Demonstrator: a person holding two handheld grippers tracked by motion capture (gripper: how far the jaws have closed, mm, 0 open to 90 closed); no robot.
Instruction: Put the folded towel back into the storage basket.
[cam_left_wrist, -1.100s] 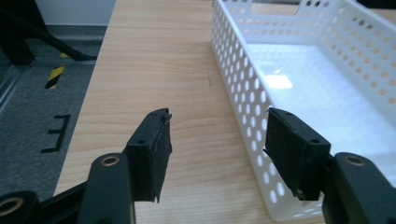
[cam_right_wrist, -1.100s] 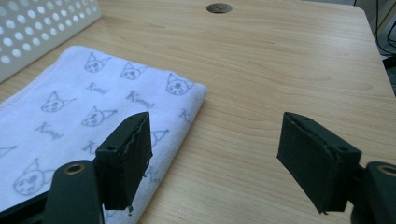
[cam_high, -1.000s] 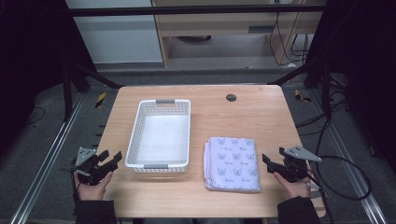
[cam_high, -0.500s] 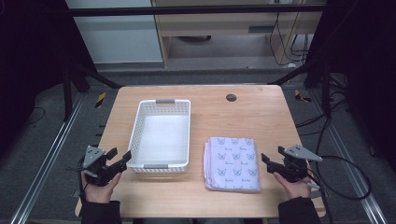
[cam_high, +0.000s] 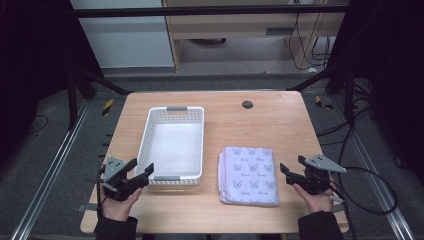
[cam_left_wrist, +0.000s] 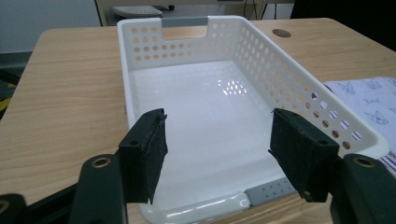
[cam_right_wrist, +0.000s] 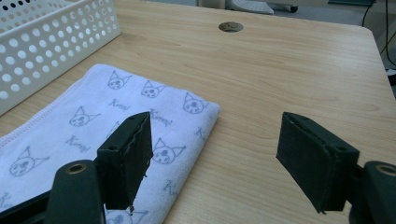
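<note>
One tongs (cam_high: 143, 169) nearer basket (cam_high: 150, 131), wider.

A wooden table (cam_high: 260, 125) with rounded corners stands in the middle of a dim room. Near its far edge there is a small round dark hole (cam_high: 247, 104). The floor (cam_high: 45, 150) around it is dark grey and looks like carpet. On both sides, metal rails (cam_high: 50, 175) run along the floor. Black frame bars (cam_high: 200, 11) cross above and lean down at the sides. Behind the table stands a light wooden cabinet (cam_high: 240, 30), and beside it a pale panel (cam_high: 125, 35). Cables (cam_high: 360, 130) lie on the floor at the right side.
</note>
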